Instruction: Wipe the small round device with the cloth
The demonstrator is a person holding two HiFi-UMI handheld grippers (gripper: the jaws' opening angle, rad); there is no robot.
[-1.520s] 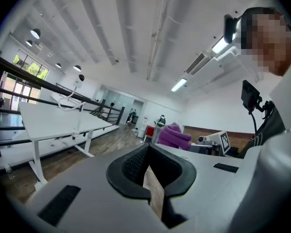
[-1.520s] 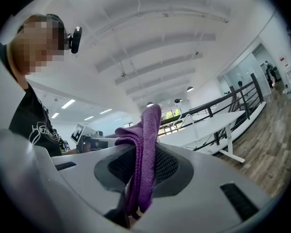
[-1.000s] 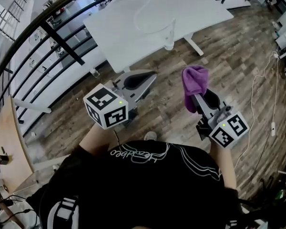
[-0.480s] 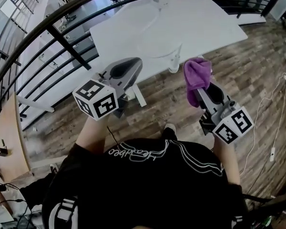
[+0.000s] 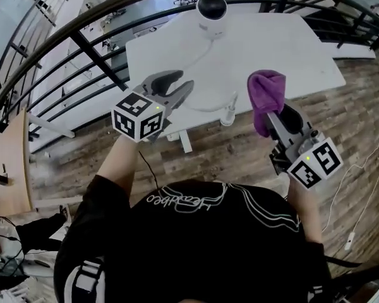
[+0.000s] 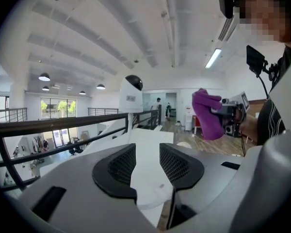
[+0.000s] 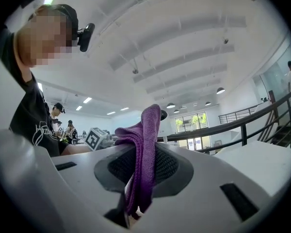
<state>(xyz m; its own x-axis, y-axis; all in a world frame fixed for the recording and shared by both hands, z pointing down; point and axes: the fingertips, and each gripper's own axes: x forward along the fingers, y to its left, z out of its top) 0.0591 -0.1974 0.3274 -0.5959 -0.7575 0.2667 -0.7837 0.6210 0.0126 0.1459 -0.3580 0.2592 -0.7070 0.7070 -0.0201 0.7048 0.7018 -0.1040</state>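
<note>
The right hand-held gripper point(image 5: 273, 120) clamped the purple cloth point(image 5: 264, 93) upright, ready to wipe. The left hand-held gripper point(image 5: 175, 86) had just opened its jaws wide, empty, probably to steady the round white camera point(image 5: 211, 10) standing at the far edge of the bench point(image 5: 284, 49).

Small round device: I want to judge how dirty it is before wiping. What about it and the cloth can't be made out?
- The small round device: head view, too far and small to show dirt.
- Its foot: left gripper view, crossed by the railing.
- Most of it: right gripper view, behind the cloth.
- Cloth's gripped end: right gripper view, buried between the right gripper's jaws.
</note>
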